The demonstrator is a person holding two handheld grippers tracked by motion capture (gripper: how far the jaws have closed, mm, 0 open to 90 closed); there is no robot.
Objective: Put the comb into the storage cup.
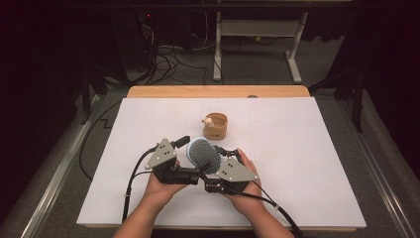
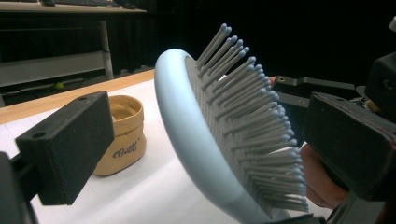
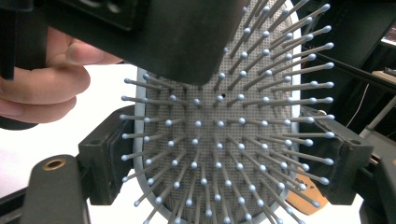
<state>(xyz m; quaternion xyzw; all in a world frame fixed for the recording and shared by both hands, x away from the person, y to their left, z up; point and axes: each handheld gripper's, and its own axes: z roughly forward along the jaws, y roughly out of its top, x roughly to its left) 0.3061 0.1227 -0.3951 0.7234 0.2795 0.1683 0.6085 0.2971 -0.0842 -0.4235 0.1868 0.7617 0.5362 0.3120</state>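
I hold a pale blue hairbrush (image 1: 202, 154) up off the white counter (image 1: 297, 148), near its middle and a little toward six o'clock, with both tools meeting on it.

My left hand-held gripper (image 1: 190, 158) sits at nine o'clock of the brush. In the left gripper view its jaws stand wide apart: one black pad (image 2: 70, 144) is clear of the brush's smooth back (image 2: 187, 135), the other pad (image 2: 350, 140) stands off beyond the bristle tips. I cannot tell whether either pad touches the brush.

My right hand-held gripper (image 1: 218, 171) comes in from four o'clock. In the right gripper view its two pads (image 3: 105, 163) sit at either edge of the brush head (image 3: 219, 140), bristles facing the camera; they look pressed on the rim, so this tool seems to have the brush clamped across its width.

My left hand (image 1: 166, 186) and right hand (image 1: 245, 188) rest close together at six o'clock.

A small tan cup (image 1: 215, 126) stands on the counter at twelve o'clock of the brush, near it and apart from it.
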